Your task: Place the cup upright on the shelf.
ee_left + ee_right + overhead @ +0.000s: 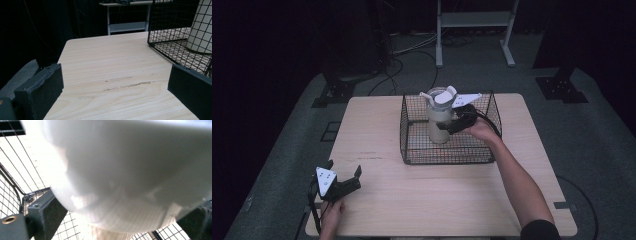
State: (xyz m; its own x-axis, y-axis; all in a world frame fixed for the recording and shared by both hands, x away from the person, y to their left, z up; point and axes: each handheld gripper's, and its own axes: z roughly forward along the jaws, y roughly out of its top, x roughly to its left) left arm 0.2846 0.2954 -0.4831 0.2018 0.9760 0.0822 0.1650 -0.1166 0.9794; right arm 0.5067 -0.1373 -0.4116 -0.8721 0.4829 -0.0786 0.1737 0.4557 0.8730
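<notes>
Though gripped, smooth cylindrical bottle [439, 117]

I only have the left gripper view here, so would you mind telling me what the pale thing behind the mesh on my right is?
Observer: It's a cream bottle with a white cap, standing upright inside the wire basket.
Operator: Thank you. Is the other gripper anywhere near it?
Observer: Yes, the right gripper reaches over the basket's right side, its jaws either side of the bottle's body.
Operator: And where does my own gripper sit on the table?
Observer: The left gripper hangs open at the table's near left corner, well apart from the basket.
</notes>
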